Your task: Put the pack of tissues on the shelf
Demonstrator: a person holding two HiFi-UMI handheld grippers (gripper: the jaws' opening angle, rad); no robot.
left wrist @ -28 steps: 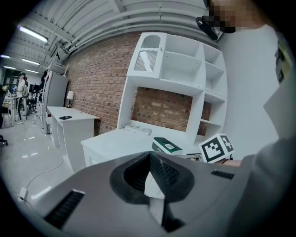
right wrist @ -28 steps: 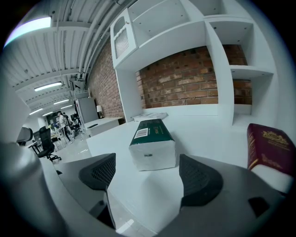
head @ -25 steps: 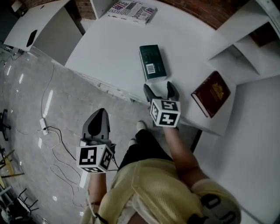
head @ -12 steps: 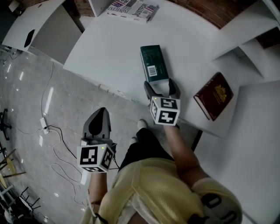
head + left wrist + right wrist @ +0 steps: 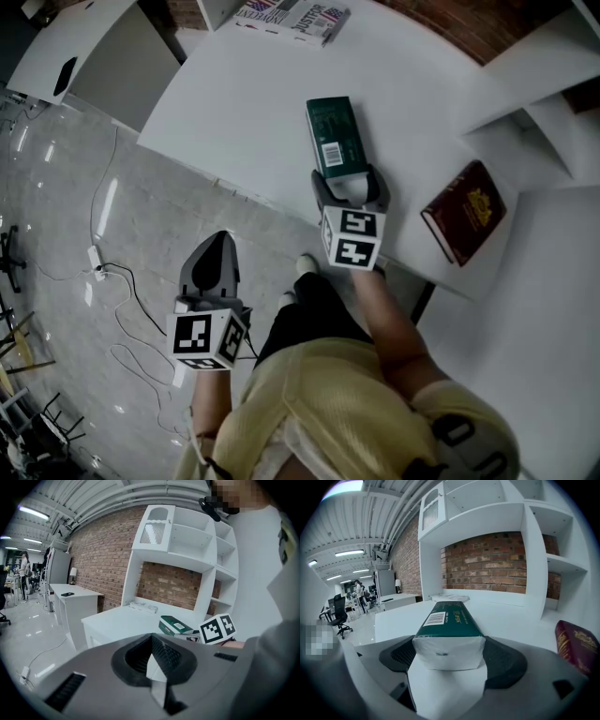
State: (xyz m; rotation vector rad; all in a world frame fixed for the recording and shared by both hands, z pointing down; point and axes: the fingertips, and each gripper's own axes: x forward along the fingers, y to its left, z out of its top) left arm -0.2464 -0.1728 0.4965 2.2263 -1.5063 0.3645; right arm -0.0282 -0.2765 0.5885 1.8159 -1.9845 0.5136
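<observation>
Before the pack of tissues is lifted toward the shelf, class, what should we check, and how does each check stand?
1. Tissue pack sits between the right hand-held gripper's jaws: ok.
2. Jaws pressed firmly on the pack: cannot tell.
3. Pack lies flat on the desk: ok.
4. Left hand-held gripper shut, empty, away from the desk: ok.
5. Red book lies apart from the pack: ok.

The dark green rectangular pack of tissues [image 5: 333,136] has a white barcode label on its top face and a plain white end face. It lies flat on the white desk [image 5: 244,103], lengthwise away from the desk's front edge. Its near end sits between the jaws of the right hand-held gripper [image 5: 348,183], which press its sides. The white shelf unit [image 5: 525,56] stands along the desk's far right, well apart from the pack.
</observation>
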